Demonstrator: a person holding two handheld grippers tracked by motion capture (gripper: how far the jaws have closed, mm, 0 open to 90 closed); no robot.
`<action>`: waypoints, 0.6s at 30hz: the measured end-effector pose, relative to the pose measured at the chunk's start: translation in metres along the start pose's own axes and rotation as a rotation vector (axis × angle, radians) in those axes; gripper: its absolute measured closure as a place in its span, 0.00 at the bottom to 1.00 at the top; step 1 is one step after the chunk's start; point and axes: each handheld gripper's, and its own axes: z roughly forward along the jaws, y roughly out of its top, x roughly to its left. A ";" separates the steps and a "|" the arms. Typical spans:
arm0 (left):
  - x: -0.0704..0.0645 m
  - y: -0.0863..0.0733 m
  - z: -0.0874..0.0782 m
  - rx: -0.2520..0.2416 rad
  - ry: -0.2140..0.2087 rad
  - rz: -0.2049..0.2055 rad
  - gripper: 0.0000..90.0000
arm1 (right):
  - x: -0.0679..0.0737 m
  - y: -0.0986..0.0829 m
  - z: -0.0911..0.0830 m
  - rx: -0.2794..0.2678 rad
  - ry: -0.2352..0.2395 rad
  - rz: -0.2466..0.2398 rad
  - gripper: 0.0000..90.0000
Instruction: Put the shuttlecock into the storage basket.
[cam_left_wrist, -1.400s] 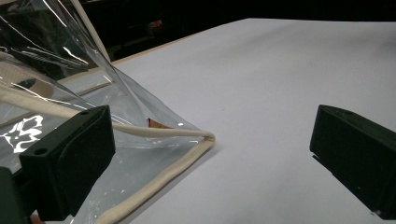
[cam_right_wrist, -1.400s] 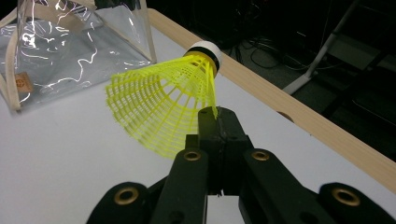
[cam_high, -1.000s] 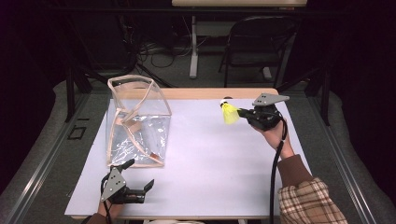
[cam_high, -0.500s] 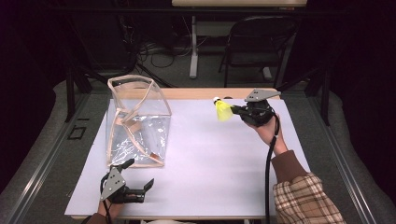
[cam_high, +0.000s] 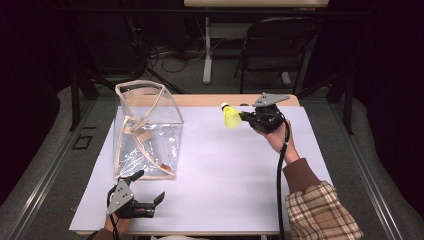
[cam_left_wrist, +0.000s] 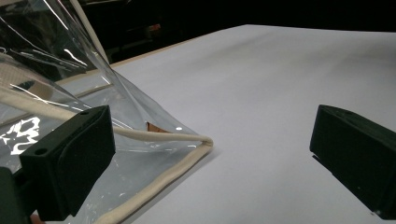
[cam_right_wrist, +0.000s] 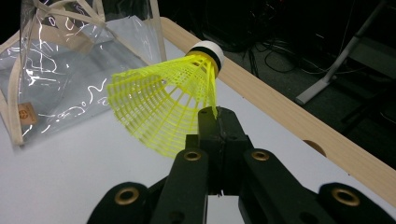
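A yellow plastic shuttlecock (cam_high: 231, 117) (cam_right_wrist: 168, 100) with a white cork is held above the back right of the white table, my right gripper (cam_high: 245, 117) (cam_right_wrist: 218, 122) shut on the edge of its skirt. A clear plastic bag (cam_high: 145, 132) (cam_right_wrist: 70, 70) with cream trim stands on the left side of the table. My left gripper (cam_high: 149, 193) rests open near the table's front left edge. In the left gripper view its jaws stand wide apart, just short of the bag's near bottom corner (cam_left_wrist: 203, 141), holding nothing.
The white sheet (cam_high: 230, 170) covers most of a wooden table (cam_high: 210, 100) whose far edge shows bare. A folding chair (cam_high: 272, 45) and cables stand on the floor beyond the table. The person's plaid sleeve (cam_high: 320, 210) comes in at the lower right.
My right gripper has carried the shuttlecock leftward and slightly up, toward the bag. The left gripper has stayed put.
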 end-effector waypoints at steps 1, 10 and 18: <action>0.000 0.000 0.000 -0.001 -0.003 0.002 0.00 | 0.000 0.000 0.001 0.001 0.000 -0.001 1.00; 0.000 -0.001 0.001 -0.001 0.002 -0.009 0.00 | 0.004 0.002 0.011 0.009 0.010 0.005 1.00; 0.000 0.000 0.001 0.002 0.003 0.000 0.00 | 0.003 0.007 0.019 -0.017 0.023 0.033 1.00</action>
